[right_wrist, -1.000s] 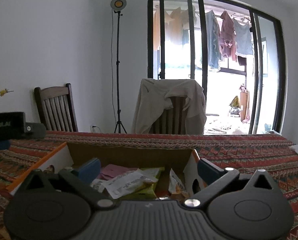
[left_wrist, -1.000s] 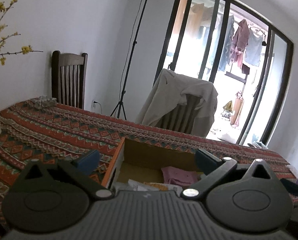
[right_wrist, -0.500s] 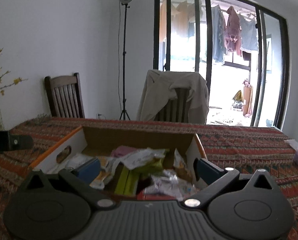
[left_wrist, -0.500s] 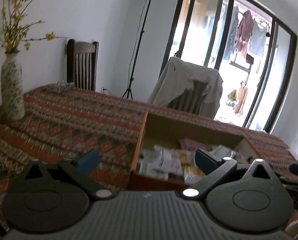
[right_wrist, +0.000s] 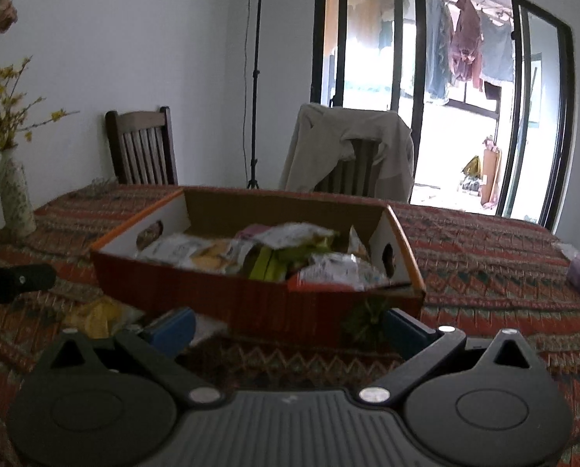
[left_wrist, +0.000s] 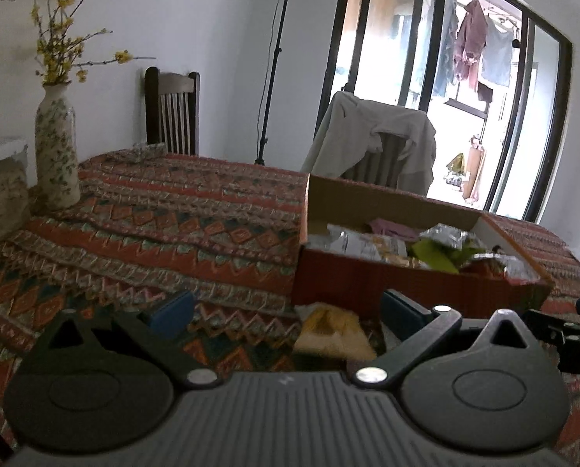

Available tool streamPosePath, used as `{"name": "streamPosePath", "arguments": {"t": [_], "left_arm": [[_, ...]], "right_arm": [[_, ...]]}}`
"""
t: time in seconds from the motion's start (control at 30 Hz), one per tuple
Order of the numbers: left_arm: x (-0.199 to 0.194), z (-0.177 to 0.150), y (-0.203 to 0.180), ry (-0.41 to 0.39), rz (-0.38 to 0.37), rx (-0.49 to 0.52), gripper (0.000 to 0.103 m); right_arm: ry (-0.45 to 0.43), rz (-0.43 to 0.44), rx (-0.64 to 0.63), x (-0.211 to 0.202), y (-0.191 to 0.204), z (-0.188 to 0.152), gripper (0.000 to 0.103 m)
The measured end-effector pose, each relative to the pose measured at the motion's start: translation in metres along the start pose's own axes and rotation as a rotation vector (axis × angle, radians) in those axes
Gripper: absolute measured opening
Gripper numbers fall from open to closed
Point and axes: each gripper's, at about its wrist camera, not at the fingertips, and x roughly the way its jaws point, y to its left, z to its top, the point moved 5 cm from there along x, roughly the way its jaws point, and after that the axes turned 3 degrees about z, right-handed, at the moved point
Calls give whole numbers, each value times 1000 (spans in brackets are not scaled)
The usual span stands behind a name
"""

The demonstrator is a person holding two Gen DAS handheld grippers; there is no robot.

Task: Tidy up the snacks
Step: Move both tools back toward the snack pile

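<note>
While both grippers' fingers stand apart and empty, left gripper [left_wrist: 286,311] half hides a blurred yellow packet [left_wrist: 331,330], right gripper [right_wrist: 288,329] faces the snack box [right_wrist: 251,295], contents indistinct

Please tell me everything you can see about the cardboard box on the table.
The box is a shallow open tray of cardboard with no lid, orange-red outside, white and brown inside, with an oval handle hole in each short end wall. It sits flat on the patterned tablecloth and holds a loose pile of snack packets, silver, yellow, green and pink. A yellow packet lies on the cloth by its near wall. Neither pair of tongs touches it.
</note>
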Motion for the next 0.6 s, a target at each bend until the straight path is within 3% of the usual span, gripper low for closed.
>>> {"name": "streamPosePath", "arguments": {"t": [0.47,0.6], "left_arm": [[-2,-44,26,28,35,27,103],[-4,-43,30,8,10,5,103]], "right_arm": [[64,7,28,-18,1,-33,103],[77,-6,18,-17,4,-36,103]]}}
